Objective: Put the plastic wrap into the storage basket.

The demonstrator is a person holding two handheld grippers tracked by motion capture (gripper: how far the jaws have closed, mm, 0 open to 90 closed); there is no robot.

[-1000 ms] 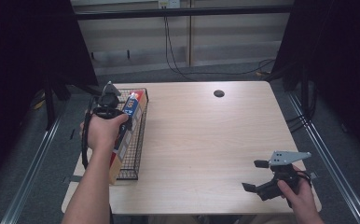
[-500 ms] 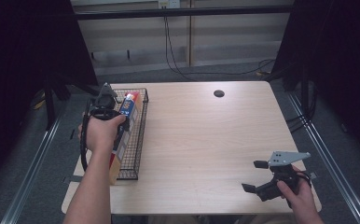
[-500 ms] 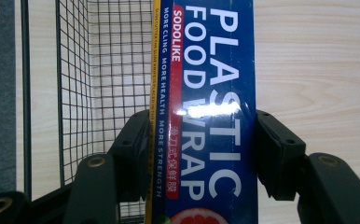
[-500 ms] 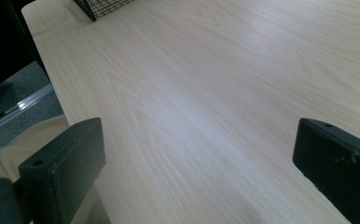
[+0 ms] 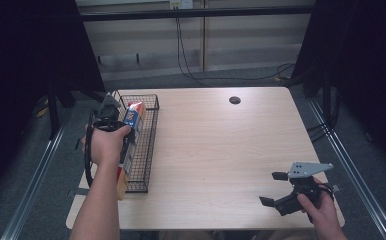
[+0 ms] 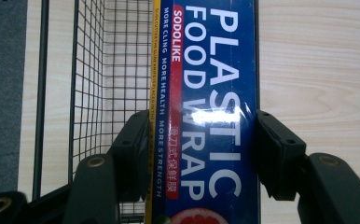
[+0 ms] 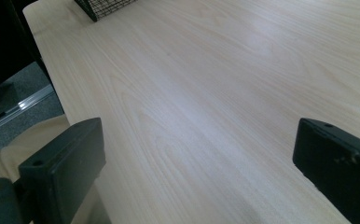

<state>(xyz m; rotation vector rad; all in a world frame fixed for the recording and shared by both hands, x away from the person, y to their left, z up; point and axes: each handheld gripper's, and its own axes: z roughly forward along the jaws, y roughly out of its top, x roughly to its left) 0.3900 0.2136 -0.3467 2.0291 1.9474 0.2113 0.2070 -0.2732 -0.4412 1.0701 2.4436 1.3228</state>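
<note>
A long blue box of plastic food wrap (image 5: 133, 119) lies lengthwise over the black wire basket (image 5: 151, 131) at the table's left edge. My left gripper (image 5: 123, 131) is shut on it. In the left gripper view both black pads press the box (image 6: 215, 93) from either side, with the basket's mesh (image 6: 99, 70) beneath and to the left. My right gripper (image 5: 273, 188) is held near the table's front right corner, its jaws wide apart with nothing between them. In the right gripper view my right gripper (image 7: 201, 154) has bare wood between its jaws.
The light wooden table (image 5: 221, 150) has a small dark cable hole (image 5: 234, 100) near its far edge. A corner of the basket (image 7: 104, 7) is at the top of the right gripper view. Dark curtains and metal rails flank the table.
The left hand with the box has shifted slightly to the left over the basket. The right gripper has stayed where it was.
</note>
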